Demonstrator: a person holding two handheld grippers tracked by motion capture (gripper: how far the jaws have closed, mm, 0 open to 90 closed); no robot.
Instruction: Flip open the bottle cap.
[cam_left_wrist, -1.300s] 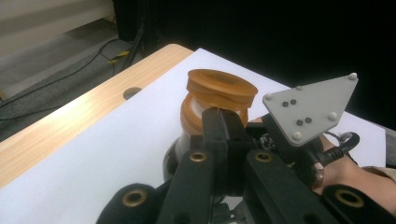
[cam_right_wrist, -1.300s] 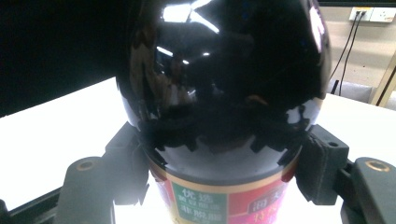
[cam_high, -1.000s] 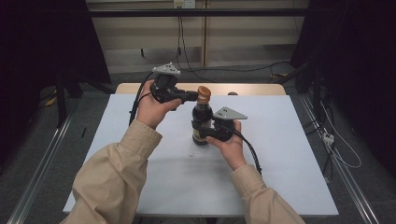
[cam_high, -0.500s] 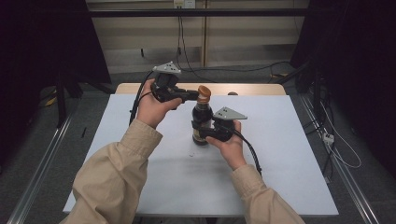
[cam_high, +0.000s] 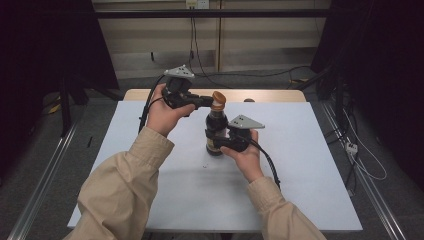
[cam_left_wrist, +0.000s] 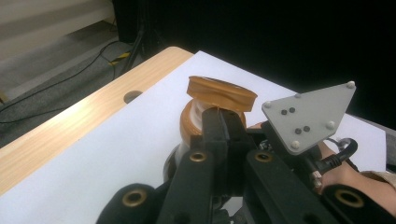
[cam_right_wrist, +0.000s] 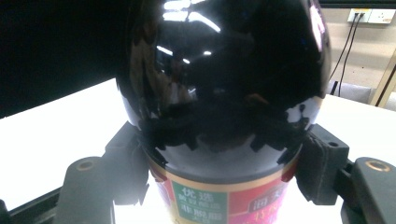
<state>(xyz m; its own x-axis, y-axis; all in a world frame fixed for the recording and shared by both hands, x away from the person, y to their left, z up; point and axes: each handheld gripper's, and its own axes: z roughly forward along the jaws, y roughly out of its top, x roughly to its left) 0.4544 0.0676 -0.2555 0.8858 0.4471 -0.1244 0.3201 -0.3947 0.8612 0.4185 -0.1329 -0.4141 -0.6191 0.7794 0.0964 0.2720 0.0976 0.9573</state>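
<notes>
Left claw (cam_high: 206, 102) closed; right claw (cam_high: 216, 143) clamped (both raised).

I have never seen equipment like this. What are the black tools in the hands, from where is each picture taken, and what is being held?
A person sits at a white table and holds a hand-operated gripper with two black jaws in each hand. The high view looks down from above the person. Each of the other two views comes from a camera that rides on one gripper. The right gripper is shut on the body of a dark bottle, which stands upright on the table; in the right gripper view its jaws press on the glass above the red label. The left gripper is shut at the orange cap; its flip lid looks partly lifted.
</notes>
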